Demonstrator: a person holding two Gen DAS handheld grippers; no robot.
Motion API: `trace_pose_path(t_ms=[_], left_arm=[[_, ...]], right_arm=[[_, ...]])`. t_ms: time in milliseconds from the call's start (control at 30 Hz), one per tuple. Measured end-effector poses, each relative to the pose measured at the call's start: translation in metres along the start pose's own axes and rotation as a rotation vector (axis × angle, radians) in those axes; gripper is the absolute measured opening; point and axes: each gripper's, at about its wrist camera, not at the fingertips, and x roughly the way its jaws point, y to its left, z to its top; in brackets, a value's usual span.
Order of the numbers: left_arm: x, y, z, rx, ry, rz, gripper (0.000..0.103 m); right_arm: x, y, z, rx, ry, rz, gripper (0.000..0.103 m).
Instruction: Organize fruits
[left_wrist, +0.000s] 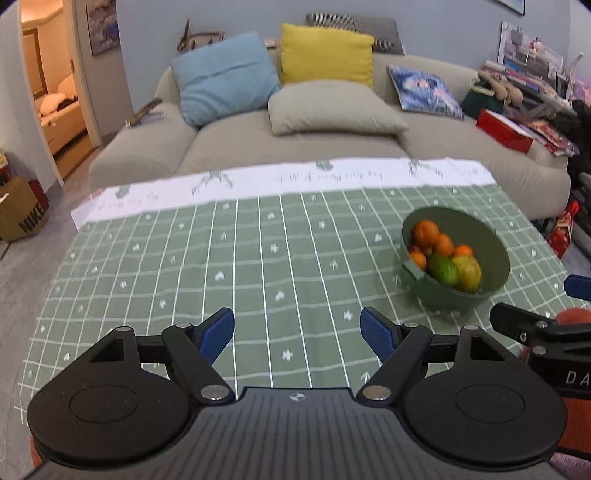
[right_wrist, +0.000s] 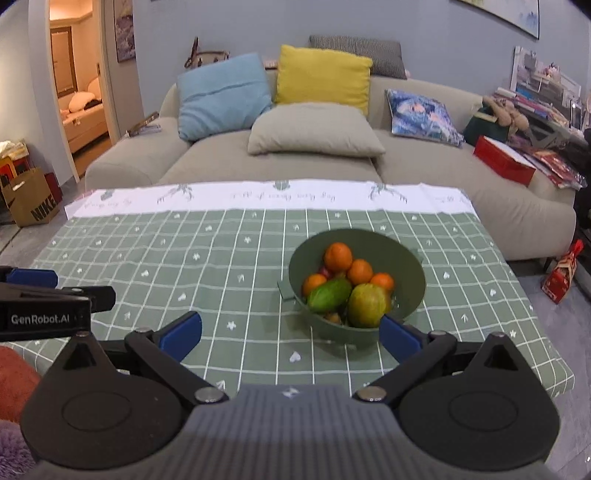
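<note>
A green bowl (right_wrist: 356, 280) stands on the green checked tablecloth (right_wrist: 184, 266), ahead of the right gripper (right_wrist: 291, 334) and a little to its right; the bowl's near rim touches, in the right wrist view, the tip of that gripper's right blue finger pad (right_wrist: 400, 338), though whether they truly touch cannot be told. The bowl holds several oranges (right_wrist: 338, 257) at the back, a green mango (right_wrist: 330, 295) in front of them on the left and a yellow-green mango (right_wrist: 367, 305) on the right, the two mangoes lying side by side. The right gripper is spread wide with nothing between its fingers. The left gripper (left_wrist: 297, 334) is likewise spread and holds nothing; from its camera the bowl (left_wrist: 456, 258) sits well off to the right and farther up the cloth, with only bare checked cloth between its fingers. The two grippers are side by side, each showing at the edge of the other's view. Beyond the table's white border is a beige sofa (right_wrist: 258, 158) with a blue cushion (right_wrist: 223, 96), a yellow cushion (right_wrist: 323, 75) and a beige cushion (right_wrist: 314, 131). A red box (right_wrist: 504, 160) lies on the sofa's right end, and a Nike paper bag (right_wrist: 31, 199) stands on the floor at left.
</note>
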Motion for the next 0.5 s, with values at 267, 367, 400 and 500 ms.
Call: trace_pose_path(t_ms=[267, 367, 400, 500], left_arm=[[0.0047, 0.0069, -0.0091, -0.026, 0.061, 0.007, 0.091], [0.0042, 0.0066, -0.0086, -0.021, 0.063, 0.007, 0.091], [0.0042, 0.0071, -0.0085, -0.022, 0.063, 0.007, 0.091], [0.0047, 0.0085, -0.0083, -0.027, 0.066, 0.008, 0.091]], right_arm=[[0.0095, 0.0027, -0.0041, 0.005, 0.042, 0.008, 0.098], [0.0094, 0.0039, -0.0044, 0.001, 0.043, 0.009, 0.098], [0.0094, 0.0038, -0.0042, 0.001, 0.044, 0.009, 0.098], [0.0094, 0.003, -0.0042, 0.005, 0.045, 0.008, 0.098]])
